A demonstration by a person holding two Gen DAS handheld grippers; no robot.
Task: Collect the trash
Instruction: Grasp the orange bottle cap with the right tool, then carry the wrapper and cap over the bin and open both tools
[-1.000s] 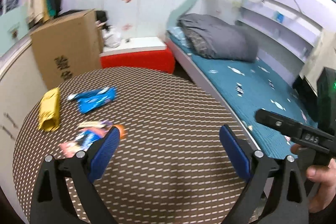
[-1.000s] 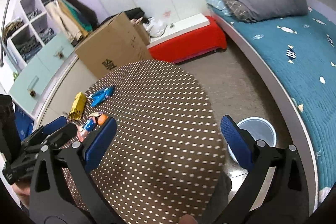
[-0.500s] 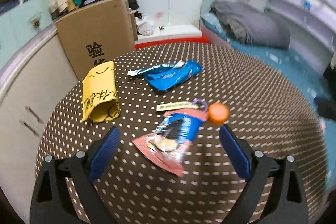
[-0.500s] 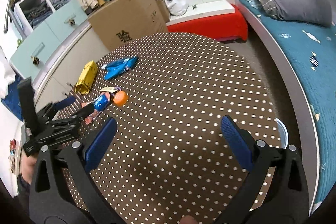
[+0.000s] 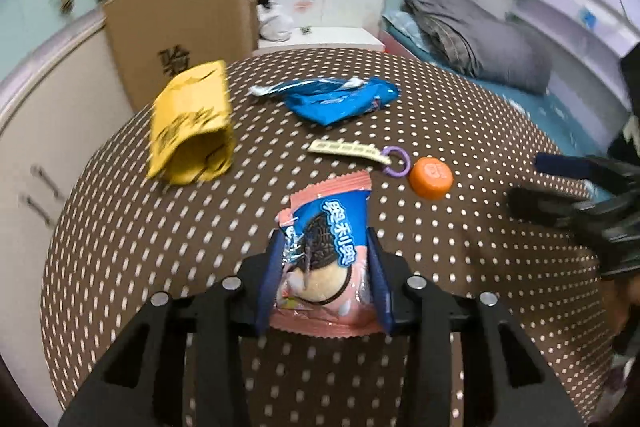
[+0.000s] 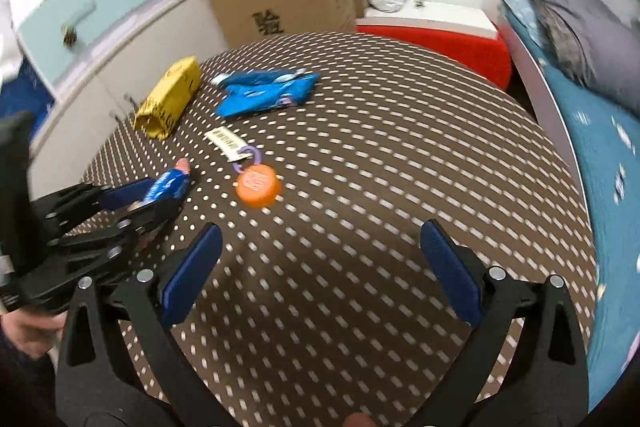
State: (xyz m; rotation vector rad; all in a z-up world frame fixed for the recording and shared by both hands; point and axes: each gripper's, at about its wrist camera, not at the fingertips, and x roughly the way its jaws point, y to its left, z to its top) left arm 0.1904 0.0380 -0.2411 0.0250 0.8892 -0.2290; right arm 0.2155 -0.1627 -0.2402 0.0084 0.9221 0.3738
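Left hand-held gripper [image 5: 322,263] closing on cookie wrapper [image 5: 326,259].

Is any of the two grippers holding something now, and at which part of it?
The left gripper is closing on the pink cookie wrapper, its pads at the wrapper's two long side edges. The right gripper holds nothing, jaws wide open.

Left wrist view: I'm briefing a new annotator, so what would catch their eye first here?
The pink and blue cookie wrapper sits dead centre between the left gripper pads, whose jaws are closing on it. Beyond it on the brown dotted table lie an orange cap, a yellow bag to the left and a blue wrapper farther back.
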